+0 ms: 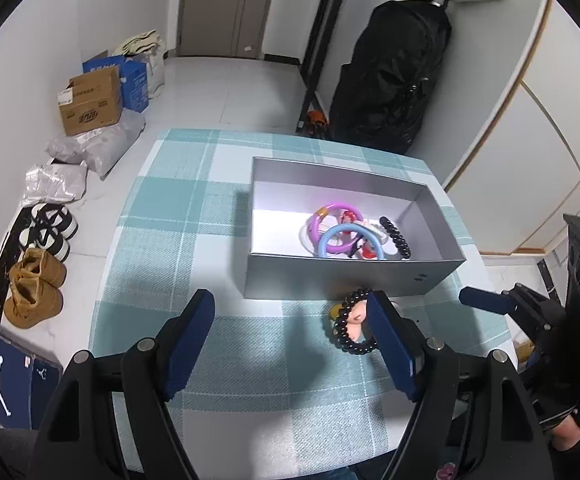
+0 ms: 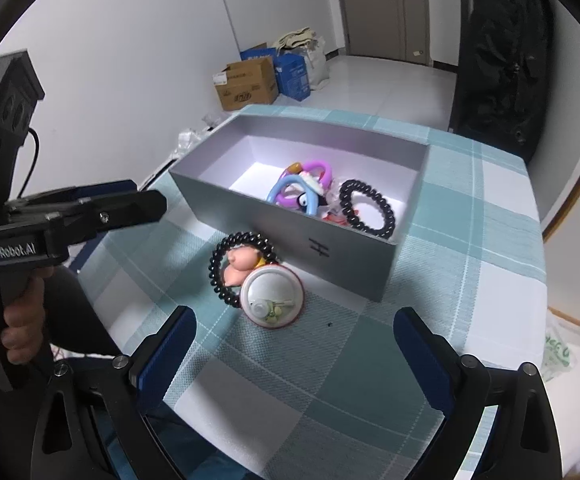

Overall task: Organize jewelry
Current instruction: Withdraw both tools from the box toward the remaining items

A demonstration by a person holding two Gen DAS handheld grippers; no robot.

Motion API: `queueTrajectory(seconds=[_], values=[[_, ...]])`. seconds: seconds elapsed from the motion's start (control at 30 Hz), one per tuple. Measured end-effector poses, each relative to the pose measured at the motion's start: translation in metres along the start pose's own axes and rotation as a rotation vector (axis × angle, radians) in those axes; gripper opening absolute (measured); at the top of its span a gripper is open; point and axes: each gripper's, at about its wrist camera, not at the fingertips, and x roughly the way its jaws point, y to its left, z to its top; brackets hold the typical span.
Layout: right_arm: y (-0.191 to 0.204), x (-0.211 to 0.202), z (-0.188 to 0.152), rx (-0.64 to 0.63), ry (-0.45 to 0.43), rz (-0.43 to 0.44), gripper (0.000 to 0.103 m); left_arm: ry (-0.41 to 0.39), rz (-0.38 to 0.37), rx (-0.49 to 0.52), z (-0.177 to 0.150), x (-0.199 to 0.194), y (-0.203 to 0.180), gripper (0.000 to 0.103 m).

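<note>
A grey open box (image 1: 329, 280) (image 2: 290, 224) stands on the checked tablecloth. Inside lie a purple bangle (image 1: 335, 216) (image 2: 317, 170), a blue bangle (image 1: 349, 236) (image 2: 286, 190), a black bead bracelet (image 1: 395, 236) (image 2: 365, 208) and small red and white pieces. In front of the box a second black bead bracelet (image 1: 347, 328) (image 2: 238, 264) lies on the cloth around a small pink doll figure (image 2: 236, 266), next to a round white and red case (image 2: 272, 292). My left gripper (image 1: 290, 320) is open, its right finger beside this bracelet. My right gripper (image 2: 293, 344) is open, just short of the case.
The table (image 1: 170, 200) has its left edge over a white floor with shoes (image 1: 36, 292), parcels and cardboard boxes (image 1: 90, 100). A black bag (image 1: 389, 72) hangs behind the table. The right gripper shows in the left wrist view (image 1: 485, 300), the left one in the right wrist view (image 2: 130, 204).
</note>
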Motion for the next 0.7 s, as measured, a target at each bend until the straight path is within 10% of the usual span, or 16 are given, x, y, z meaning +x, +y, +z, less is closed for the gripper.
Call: queueTrajectory(seconds=[0.27, 0.7], values=[[0.011, 0.021, 0.003, -0.050, 0.034, -0.009, 0.093, 0.020, 0.000, -0.044, 0.003, 0.003, 0.012, 0.075], [0.007, 0.029, 0.007, -0.023, 0.058, 0.047, 0.038, 0.027, -0.030, -0.135, 0.010, 0.003, 0.033, 0.075]])
